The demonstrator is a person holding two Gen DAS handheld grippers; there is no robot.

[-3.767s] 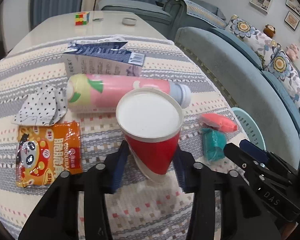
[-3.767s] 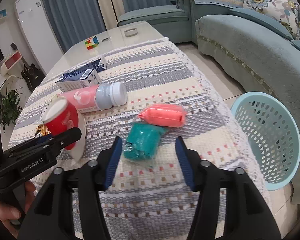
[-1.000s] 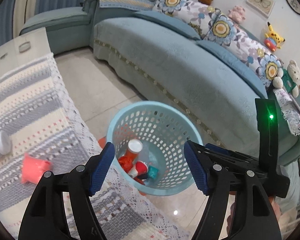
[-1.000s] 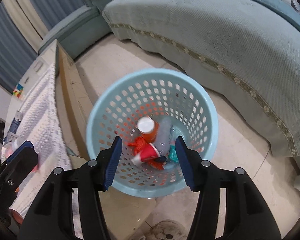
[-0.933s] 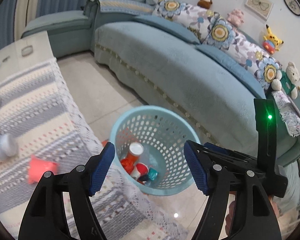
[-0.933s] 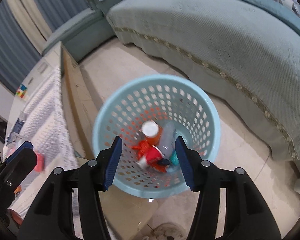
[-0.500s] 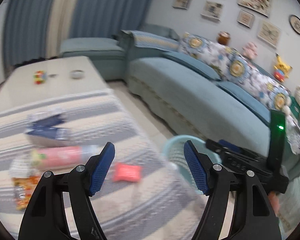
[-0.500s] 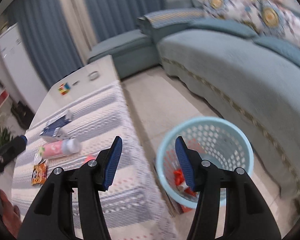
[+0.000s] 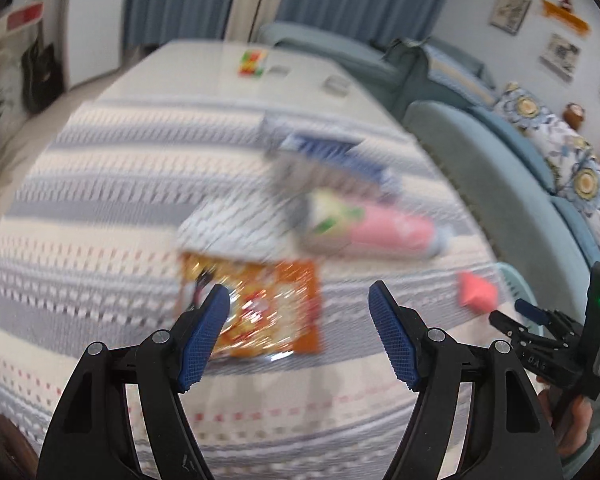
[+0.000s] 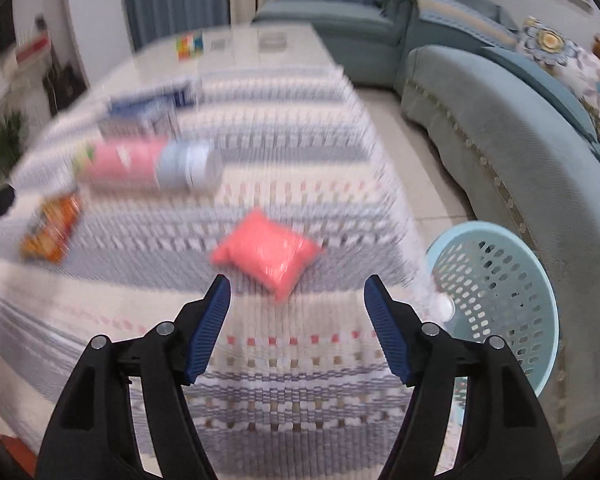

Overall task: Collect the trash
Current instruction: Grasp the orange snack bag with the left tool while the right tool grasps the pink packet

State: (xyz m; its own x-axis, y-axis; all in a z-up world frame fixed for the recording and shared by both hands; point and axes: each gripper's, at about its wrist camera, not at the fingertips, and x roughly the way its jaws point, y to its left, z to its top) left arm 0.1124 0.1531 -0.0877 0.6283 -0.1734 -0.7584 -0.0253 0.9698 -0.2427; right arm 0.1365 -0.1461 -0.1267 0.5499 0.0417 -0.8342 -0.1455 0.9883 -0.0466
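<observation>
Both views are motion-blurred. On the striped tablecloth (image 9: 80, 248) lie an orange snack packet (image 9: 268, 312), a dotted white wrapper (image 9: 236, 228), a pink bottle (image 9: 376, 232), a blue-and-white carton (image 9: 328, 164) and a pink packet (image 10: 268, 256). My left gripper (image 9: 300, 332) hangs open just above the near edge of the orange packet, nothing between its fingers. My right gripper (image 10: 296, 320) hovers just short of the pink packet; its jaws are opening and empty. The light blue trash basket (image 10: 496, 296) stands on the floor to the right of the table.
A teal sofa (image 10: 520, 120) with flowered cushions runs along the right, past the basket. A colour cube (image 9: 252, 62) and a small round tin (image 9: 338, 84) sit at the table's far end. The right gripper (image 9: 516, 316) also shows at the left wrist view's right edge.
Both grippers have swung from above the basket back over the table. The left now faces the orange packet, the right the pink packet. The right jaws stand wider than before.
</observation>
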